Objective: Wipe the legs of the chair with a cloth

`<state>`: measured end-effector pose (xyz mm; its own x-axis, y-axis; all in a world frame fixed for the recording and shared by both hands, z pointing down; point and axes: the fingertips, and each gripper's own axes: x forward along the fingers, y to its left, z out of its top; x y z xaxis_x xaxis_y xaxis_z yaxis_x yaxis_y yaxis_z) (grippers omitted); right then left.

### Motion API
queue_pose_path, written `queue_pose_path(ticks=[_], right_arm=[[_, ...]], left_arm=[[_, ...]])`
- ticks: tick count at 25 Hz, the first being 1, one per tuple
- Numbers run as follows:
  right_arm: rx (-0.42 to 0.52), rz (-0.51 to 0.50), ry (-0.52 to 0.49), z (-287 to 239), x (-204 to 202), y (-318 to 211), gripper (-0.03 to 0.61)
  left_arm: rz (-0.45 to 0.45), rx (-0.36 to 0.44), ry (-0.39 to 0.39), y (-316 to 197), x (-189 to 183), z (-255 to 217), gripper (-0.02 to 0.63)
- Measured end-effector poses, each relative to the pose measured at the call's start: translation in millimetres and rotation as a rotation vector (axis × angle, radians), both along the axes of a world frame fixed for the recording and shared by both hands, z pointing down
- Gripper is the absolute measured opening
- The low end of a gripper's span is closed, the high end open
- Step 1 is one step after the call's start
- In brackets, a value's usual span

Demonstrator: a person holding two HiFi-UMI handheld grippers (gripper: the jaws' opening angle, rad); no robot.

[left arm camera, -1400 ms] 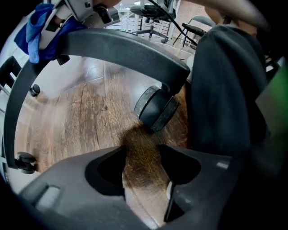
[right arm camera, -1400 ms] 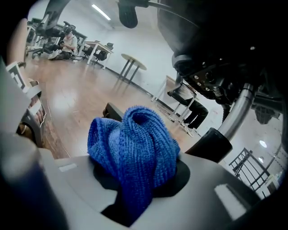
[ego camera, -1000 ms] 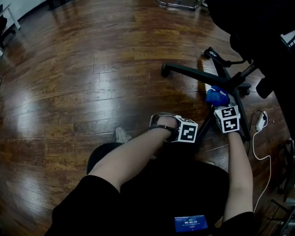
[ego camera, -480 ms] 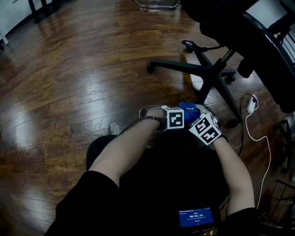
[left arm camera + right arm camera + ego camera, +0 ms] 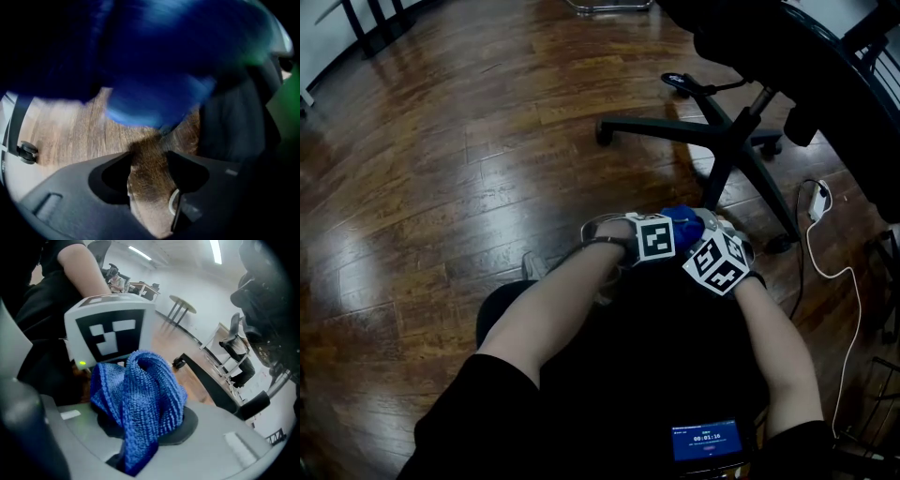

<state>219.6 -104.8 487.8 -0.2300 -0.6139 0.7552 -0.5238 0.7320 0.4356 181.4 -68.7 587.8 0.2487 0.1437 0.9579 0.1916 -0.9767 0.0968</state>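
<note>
The blue cloth (image 5: 140,394) is bunched between the jaws of my right gripper (image 5: 145,425), which is shut on it. In the head view this cloth (image 5: 682,219) shows just ahead of both marker cubes, close to the person's lap. My left gripper (image 5: 149,171) points down at the wood floor, open, with only floor between its jaws. The cloth (image 5: 150,93) hangs blurred just beyond them without touching them. The left gripper (image 5: 656,239) and right gripper (image 5: 712,253) sit side by side. The black chair base (image 5: 727,141) spreads its legs on the floor a short way ahead, apart from the cloth.
The chair's dark seat (image 5: 797,56) overhangs the top right. A white power strip (image 5: 818,202) with its cable lies right of the base. A caster (image 5: 604,131) ends the long left leg. A small lit screen (image 5: 706,441) rests on the person's lap. Wood floor stretches to the left.
My right gripper has come back from the chair leg toward the person with the cloth and now sits beside the left gripper. The left gripper has stayed put.
</note>
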Motion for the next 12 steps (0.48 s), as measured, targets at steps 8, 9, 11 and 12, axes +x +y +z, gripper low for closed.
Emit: queue_pose_path(ticks=[8,9,11,12], right_arm=[[0.181,0.321,-0.124,-44,99,-107,0.107],[0.194,0.339,-0.115,-48,108,-118,0.107],[0.207,0.368,-0.096,-54,123,-137,0.107],[0.214,0.383,-0.094,-57,131,-145,0.107]], left_arm=[[0.052,-0.01,-0.023,2,7,1,0.255],[0.059,-0.007,-0.025,2,8,1,0.255],[0.077,-0.001,-0.026,1,11,2,0.255],[0.086,0.001,-0.029,0,11,3,0.255]])
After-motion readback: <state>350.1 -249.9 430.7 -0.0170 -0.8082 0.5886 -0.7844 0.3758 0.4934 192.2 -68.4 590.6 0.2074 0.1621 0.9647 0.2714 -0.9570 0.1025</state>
